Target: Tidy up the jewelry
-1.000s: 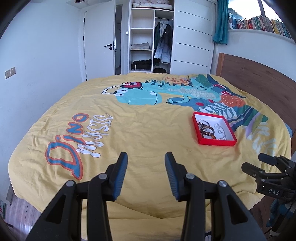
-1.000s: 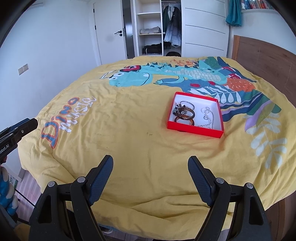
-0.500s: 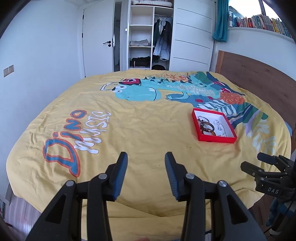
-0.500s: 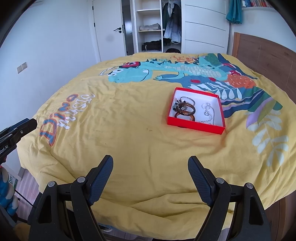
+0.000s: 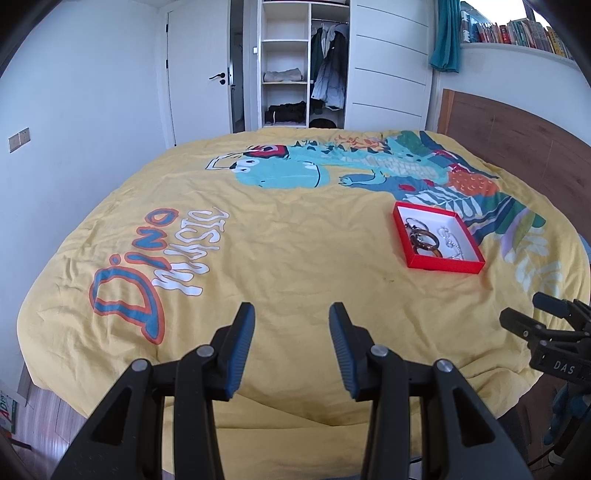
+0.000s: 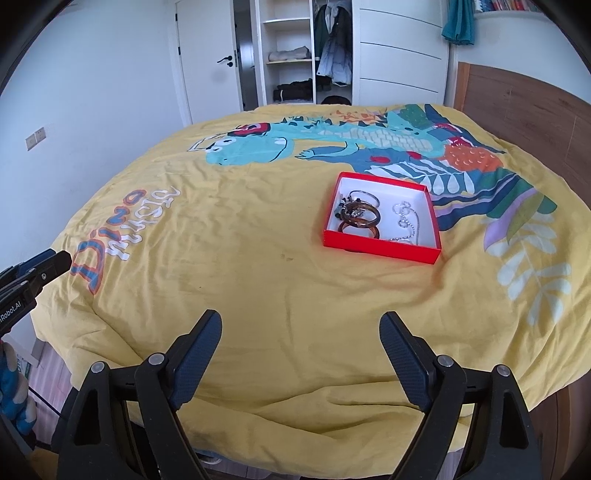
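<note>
Both grippers — left (image 5: 291,332), right (image 6: 301,343) — hang agape and empty, well short of the red box (image 6: 380,249) holding bangles (image 6: 360,218) and chain (image 6: 408,223) — sorted already, or awaiting sorting.

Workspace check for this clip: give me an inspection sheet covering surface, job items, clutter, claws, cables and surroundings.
Surface: yellow dinosaur-print duvet on a bed, wrinkled.
Job's things: red box, open, white inside, holding brown bangles on its left side and a silver chain on its right.
Clutter: nothing seen on the duvet apart from the box.
Grippers: left claw open and empty; right claw open wider, empty. Both are over the near edge of the bed, short of the box.
Cables: a thin dark cable at lower left of the right wrist view.
Surroundings: open wardrobe with hanging coats, white door, wooden headboard, bookshelf.
</note>
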`<state>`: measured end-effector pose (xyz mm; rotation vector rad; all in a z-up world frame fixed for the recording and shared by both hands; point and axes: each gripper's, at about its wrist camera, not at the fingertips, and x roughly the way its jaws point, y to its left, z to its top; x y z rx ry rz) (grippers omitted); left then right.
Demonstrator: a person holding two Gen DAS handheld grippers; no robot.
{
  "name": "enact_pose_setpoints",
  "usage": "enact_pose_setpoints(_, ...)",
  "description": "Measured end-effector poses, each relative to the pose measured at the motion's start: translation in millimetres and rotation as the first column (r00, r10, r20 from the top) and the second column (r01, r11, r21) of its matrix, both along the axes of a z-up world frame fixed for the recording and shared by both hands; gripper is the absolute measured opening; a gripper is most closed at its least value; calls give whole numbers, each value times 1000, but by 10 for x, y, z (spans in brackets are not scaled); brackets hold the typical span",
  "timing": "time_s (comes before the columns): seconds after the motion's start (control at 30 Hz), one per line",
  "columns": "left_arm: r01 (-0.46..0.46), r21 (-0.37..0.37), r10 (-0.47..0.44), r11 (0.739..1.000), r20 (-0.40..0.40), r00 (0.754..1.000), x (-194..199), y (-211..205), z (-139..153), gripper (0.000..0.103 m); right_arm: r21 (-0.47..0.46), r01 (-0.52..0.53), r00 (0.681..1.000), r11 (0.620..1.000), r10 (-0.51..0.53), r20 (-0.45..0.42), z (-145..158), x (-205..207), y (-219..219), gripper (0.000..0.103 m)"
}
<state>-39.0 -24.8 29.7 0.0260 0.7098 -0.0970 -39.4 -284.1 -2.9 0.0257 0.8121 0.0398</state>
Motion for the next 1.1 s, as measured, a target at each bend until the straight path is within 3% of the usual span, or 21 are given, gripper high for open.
enact_pose_setpoints(0.3, -1, 23, 2, 1000, -28, 1000, 56, -28, -118, 40, -11, 13, 1000, 1000, -13, 5, -54, 14, -4, 103)
enact_pose_setpoints(1.1, 3, 43, 1, 999, -82, 997, 224, -106, -345, 40, -25, 122, 992, 992, -121, 35, -205, 85, -202, 103)
